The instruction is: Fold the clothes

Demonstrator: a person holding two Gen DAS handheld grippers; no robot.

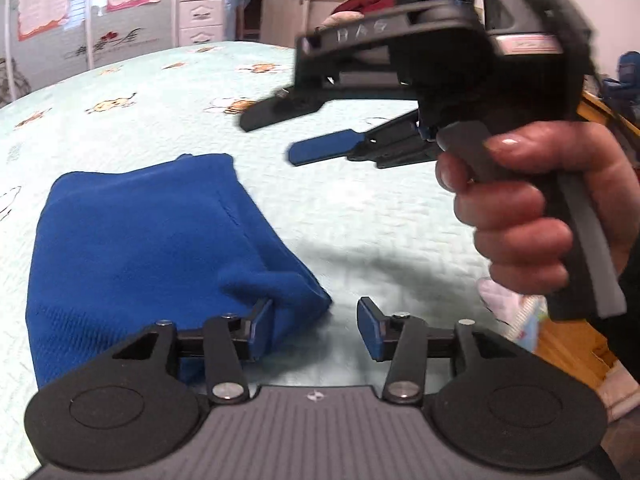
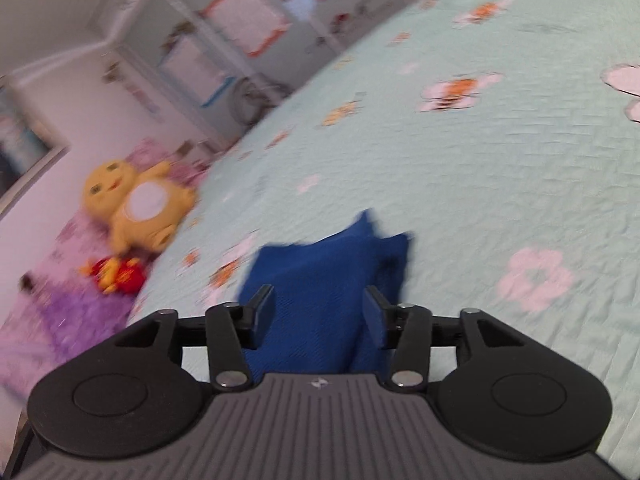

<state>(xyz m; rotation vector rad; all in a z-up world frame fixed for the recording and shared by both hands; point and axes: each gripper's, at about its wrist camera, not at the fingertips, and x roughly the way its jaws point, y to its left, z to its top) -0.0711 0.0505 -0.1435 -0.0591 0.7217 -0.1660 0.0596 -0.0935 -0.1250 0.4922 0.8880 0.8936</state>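
1. L gripper: jaws apart, nothing between them; its left pad touches or overlaps the near right corner of the cloth, can't tell which.
2. Folded blue garment lies flat on the bed quilt, left of centre in the left wrist view; long axis runs from near the camera away toward the far left, far end narrower.
3. R gripper: jaws apart, held over the same blue cloth, which stretches away between the fingers; not clamped.
4. In the left wrist view a hand grips the R gripper's handle, above the quilt & right of the cloth.
5. Far: yellow plush toy and red toy beside the bed; white wardrobe beyond, blurred.
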